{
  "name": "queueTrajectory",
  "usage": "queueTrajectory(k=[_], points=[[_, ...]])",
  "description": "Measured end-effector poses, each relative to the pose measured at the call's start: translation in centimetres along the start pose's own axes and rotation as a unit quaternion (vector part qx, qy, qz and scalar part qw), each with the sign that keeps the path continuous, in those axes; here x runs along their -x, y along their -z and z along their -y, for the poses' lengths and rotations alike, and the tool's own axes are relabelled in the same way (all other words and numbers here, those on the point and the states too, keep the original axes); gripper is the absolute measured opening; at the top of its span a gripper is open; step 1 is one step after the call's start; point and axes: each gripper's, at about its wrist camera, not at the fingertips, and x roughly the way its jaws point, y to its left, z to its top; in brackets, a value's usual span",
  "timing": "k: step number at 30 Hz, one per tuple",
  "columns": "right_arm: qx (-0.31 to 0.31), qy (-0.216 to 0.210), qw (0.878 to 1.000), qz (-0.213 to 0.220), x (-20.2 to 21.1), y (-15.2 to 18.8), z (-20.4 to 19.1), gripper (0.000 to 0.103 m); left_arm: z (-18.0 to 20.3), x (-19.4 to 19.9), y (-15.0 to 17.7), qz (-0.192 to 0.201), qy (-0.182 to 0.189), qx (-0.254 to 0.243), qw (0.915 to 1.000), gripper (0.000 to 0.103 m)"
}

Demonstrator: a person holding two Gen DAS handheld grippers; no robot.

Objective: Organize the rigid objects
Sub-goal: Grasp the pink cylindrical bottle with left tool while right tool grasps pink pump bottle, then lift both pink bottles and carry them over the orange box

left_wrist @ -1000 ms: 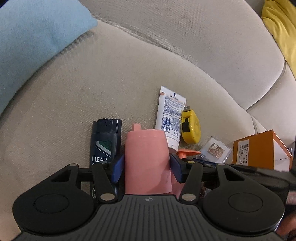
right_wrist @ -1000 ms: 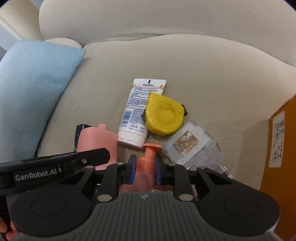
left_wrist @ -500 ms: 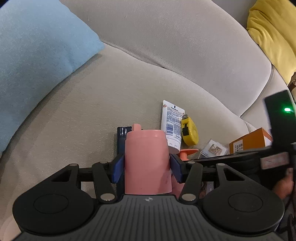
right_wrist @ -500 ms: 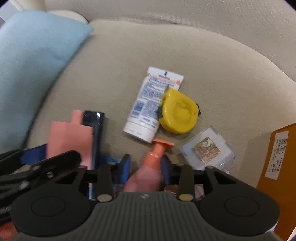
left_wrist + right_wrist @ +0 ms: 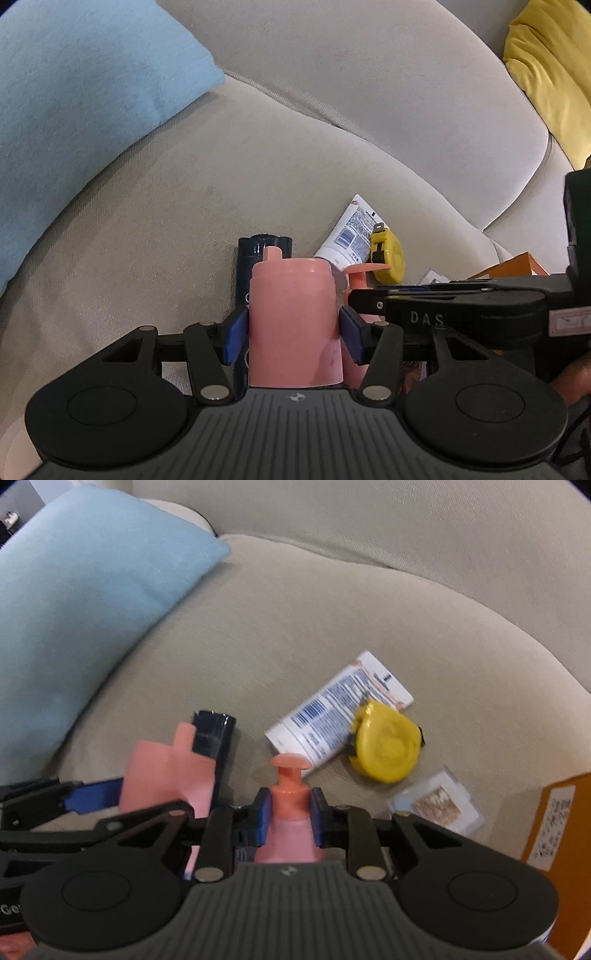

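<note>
My left gripper (image 5: pixel 293 332) is shut on a pink cylindrical cap (image 5: pixel 291 288) with a small spout, its blue pads pressed against both sides. The same cap (image 5: pixel 162 771) shows at the left of the right wrist view, lifted above the sofa seat. My right gripper (image 5: pixel 290 812) has its jaws closing on the neck of a pink pump bottle (image 5: pixel 289 790), and the pads touch it just below the orange pump head. The bottle's body is hidden under the gripper. The pump head (image 5: pixel 365 269) pokes out right of the cap in the left wrist view.
On the beige sofa seat (image 5: pixel 332 620) lie a dark blue bottle (image 5: pixel 216 731), a white tube (image 5: pixel 332 716), a yellow tape measure (image 5: pixel 386 749) and a clear packet (image 5: pixel 437 805). An orange box (image 5: pixel 554 830) stands at the right. A blue cushion (image 5: pixel 74 590) lies left, a yellow cushion (image 5: pixel 554 66) far right.
Both grippers rose away from the seat, so the objects look smaller. The right jaws opened briefly around the pump bottle, then shut again on its neck. The right view rolled.
</note>
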Motion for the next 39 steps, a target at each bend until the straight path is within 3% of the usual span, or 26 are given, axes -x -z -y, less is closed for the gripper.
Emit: queueTrajectory(k=[11,15,22,28,32,34,39], points=[[-0.027,-0.012,0.998,-0.058,-2.0,-0.3,0.9,0.041,-0.4,-0.2,0.2,0.002,0.01,0.007,0.9999,0.061],[-0.035,-0.018,0.997,-0.067,-2.2,0.4,1.3,0.043,-0.3,-0.3,0.1,0.001,0.01,0.006,0.9999,0.061],[-0.039,-0.019,0.998,-0.046,-1.5,1.4,1.1,0.041,0.2,0.0,0.5,0.009,0.007,-0.01,0.9999,0.061],[-0.053,-0.019,0.998,0.01,1.3,2.9,1.0,0.039,1.6,1.6,1.4,0.041,0.004,-0.042,0.9982,0.061],[-0.074,-0.028,0.995,0.054,4.2,4.4,1.5,0.035,2.9,3.2,2.0,0.06,0.006,-0.055,0.9966,0.061],[-0.082,-0.035,0.992,0.089,6.1,5.1,1.5,0.0,3.9,4.2,2.4,0.071,0.008,-0.064,0.9954,0.061],[-0.083,-0.033,0.985,0.145,10.6,6.3,1.6,0.0,6.6,6.2,3.4,0.095,0.015,-0.095,0.9909,0.061]])
